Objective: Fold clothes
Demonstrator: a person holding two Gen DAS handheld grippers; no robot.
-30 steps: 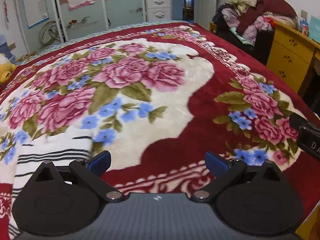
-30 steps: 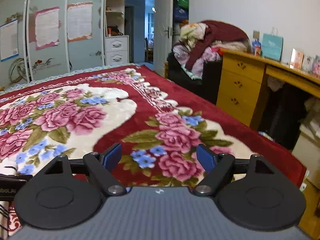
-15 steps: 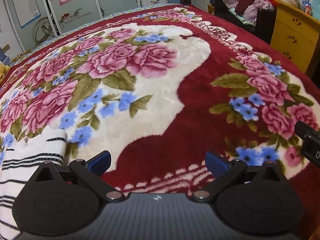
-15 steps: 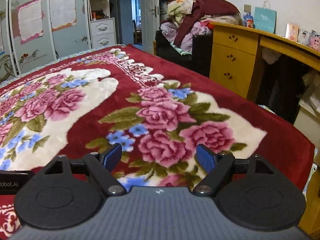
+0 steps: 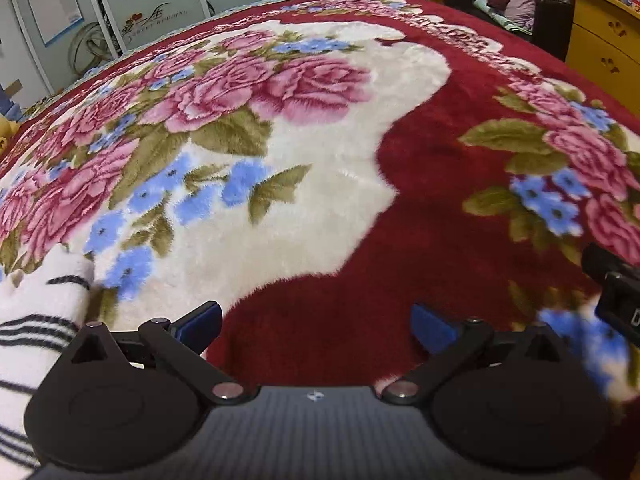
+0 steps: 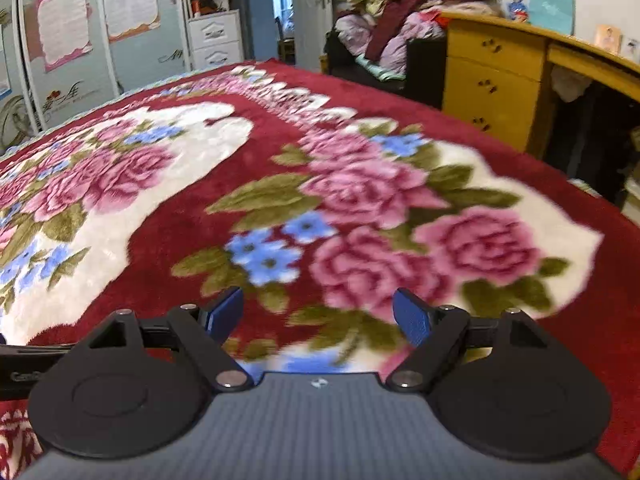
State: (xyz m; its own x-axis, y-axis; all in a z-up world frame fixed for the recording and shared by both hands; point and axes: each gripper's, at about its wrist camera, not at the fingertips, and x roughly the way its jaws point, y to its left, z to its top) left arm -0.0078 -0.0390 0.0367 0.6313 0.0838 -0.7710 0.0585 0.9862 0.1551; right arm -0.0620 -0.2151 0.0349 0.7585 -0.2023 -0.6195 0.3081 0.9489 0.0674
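A white garment with thin black stripes [image 5: 28,320] lies on the bed at the lower left of the left wrist view, partly hidden behind the gripper body. My left gripper [image 5: 316,326] is open and empty, low over the red floral blanket [image 5: 320,200], just right of the garment. My right gripper [image 6: 318,316] is open and empty, low over the blanket's rose pattern [image 6: 360,220]. The garment does not show in the right wrist view. A part of the right gripper shows at the right edge of the left wrist view [image 5: 616,296].
A yellow wooden dresser and desk [image 6: 496,76] stand right of the bed. A heap of clothes [image 6: 396,24] sits on a dark chair beyond it. Wardrobe doors [image 6: 80,40] and a white drawer unit [image 6: 216,40] line the far wall.
Both grippers have dropped lower and tilted down toward the blanket. The striped garment has slid further to the lower left of the left wrist view. Both stay open.
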